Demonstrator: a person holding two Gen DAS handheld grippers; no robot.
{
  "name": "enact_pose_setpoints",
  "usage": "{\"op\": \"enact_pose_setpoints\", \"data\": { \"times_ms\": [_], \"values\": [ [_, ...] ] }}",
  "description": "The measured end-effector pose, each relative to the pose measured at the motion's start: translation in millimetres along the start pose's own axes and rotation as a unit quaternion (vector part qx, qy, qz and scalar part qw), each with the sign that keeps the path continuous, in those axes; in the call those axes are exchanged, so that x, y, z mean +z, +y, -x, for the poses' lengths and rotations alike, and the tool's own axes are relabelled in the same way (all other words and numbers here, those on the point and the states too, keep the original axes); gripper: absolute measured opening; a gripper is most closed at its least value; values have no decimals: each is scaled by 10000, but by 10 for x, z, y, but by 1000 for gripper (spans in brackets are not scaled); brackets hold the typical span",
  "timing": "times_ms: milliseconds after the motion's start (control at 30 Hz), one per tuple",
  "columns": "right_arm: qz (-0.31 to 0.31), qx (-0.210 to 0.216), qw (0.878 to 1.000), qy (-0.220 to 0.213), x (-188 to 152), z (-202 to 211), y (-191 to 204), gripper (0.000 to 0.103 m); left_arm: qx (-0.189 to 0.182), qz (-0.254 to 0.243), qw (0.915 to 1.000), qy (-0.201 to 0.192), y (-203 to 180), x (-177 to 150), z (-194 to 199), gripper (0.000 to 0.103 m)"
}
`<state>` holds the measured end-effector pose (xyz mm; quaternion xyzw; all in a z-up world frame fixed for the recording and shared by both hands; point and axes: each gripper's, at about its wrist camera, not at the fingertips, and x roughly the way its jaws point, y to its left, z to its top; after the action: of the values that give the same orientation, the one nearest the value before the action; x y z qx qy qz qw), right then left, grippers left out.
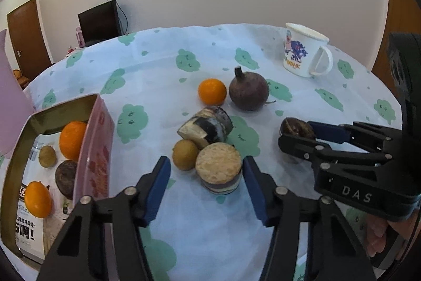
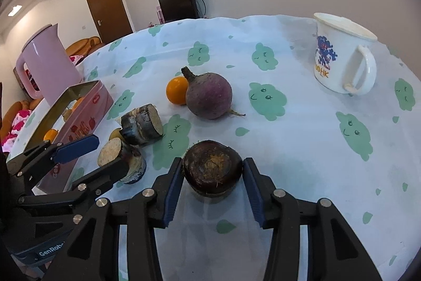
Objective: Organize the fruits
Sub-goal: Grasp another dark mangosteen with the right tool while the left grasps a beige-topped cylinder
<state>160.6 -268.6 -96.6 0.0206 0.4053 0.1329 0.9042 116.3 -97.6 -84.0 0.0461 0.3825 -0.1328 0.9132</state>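
Both cameras are sitting low and close over the table (image 1: 163, 75), facing its far edge. The left view is looking from the left side, the right view from the right. Both are sharing the mug (image 1: 305, 50) (image 2: 339, 57) and orange (image 1: 212, 91) (image 2: 176, 90).

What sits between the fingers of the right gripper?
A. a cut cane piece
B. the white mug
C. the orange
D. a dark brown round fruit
D: in the right wrist view the right gripper has its two fingers on either side of the dark brown fruit, touching or nearly so; the orange and mug lie farther back.
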Motion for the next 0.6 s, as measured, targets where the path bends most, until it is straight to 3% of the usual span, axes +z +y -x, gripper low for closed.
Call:
{"op": "enact_pose_setpoints", "data": {
  "times_ms": [200, 300, 600],
  "values": [
    [29, -35, 10000, -27, 0, 12, -2, 48, -122, 12, 9996, 237, -7, 13, -100, 52],
    [35, -38, 10000, -17, 0, 11, 1, 48, -162, 33, 9996, 223, -4, 13, -103, 39],
    [99, -80, 9998, -153, -4, 63, 28, 48, -116, -87, 9999, -15, -49, 2, -20, 38]
  ]
}}
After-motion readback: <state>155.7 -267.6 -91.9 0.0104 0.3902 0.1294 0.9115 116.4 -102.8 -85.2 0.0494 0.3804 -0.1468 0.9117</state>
